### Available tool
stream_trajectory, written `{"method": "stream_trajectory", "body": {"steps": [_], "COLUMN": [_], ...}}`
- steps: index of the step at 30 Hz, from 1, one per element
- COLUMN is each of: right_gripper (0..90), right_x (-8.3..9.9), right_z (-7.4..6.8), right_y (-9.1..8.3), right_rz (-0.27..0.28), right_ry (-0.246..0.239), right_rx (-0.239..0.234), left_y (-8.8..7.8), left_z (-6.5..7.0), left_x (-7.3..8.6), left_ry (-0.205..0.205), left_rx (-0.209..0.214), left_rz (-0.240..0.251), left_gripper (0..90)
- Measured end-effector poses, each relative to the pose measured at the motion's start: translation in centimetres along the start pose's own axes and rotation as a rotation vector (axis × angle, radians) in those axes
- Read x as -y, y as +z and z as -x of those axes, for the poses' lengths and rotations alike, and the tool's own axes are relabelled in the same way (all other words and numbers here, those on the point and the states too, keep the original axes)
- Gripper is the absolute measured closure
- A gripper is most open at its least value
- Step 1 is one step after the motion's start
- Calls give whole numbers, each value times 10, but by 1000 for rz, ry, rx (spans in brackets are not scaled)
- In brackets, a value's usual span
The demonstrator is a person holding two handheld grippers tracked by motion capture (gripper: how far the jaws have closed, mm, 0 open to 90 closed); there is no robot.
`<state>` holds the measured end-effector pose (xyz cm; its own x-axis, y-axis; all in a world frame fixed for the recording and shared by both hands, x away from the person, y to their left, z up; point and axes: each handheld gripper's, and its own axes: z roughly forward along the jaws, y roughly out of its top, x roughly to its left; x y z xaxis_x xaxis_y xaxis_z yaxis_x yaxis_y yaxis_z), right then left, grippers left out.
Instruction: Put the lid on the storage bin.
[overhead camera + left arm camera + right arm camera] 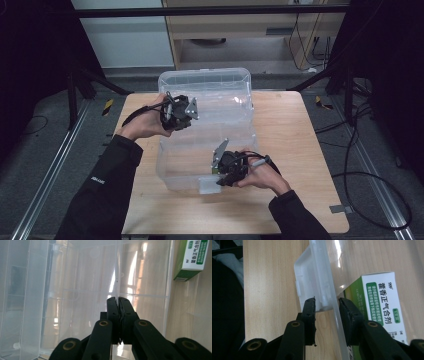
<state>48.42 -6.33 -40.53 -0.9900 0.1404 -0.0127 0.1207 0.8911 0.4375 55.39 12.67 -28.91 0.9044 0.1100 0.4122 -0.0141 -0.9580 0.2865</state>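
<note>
Two grippers are applied to the clear plastic storage box (205,130) standing mid-tabletop (290,150). At its far-left rim, the left gripper (186,116) is clenched on a thin transparent wall (116,277). At the near rim, the right gripper (223,179) straddles the white latch (312,280), apparently grasping it; both holds are best kept firm and moved together, slowly.

Clear, glossy plastic is noted on the storage box (205,95); pale, matt wood grain on the table (295,145); smooth printed card on the green-and-white carton (382,307); matt black plastic on both grippers' jaws.
</note>
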Motion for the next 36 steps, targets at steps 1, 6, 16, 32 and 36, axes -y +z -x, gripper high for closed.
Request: {"method": "stream_trajectory", "body": {"steps": [1,6,16,32,36], "right_gripper": [673,672,670,668,666], "right_x": [0,0,1,1,1], "right_z": [0,-1,-2,-3,-4], "right_y": [0,0,0,-1,-1], "right_rz": [0,2,4,5,4], "right_ry": [1,2,2,5,10], "right_rx": [0,4,6,14,18], "left_y": [0,-3,-6,-10,-10], "left_z": [1,7,18,36,42], "left_x": [0,1,2,10,11], "left_ry": [-3,5,14,5,-2], "left_rx": [3,1,-2,20,19], "left_rz": [1,7,17,61,66], "left_gripper": [879,880,880,878,875]}}
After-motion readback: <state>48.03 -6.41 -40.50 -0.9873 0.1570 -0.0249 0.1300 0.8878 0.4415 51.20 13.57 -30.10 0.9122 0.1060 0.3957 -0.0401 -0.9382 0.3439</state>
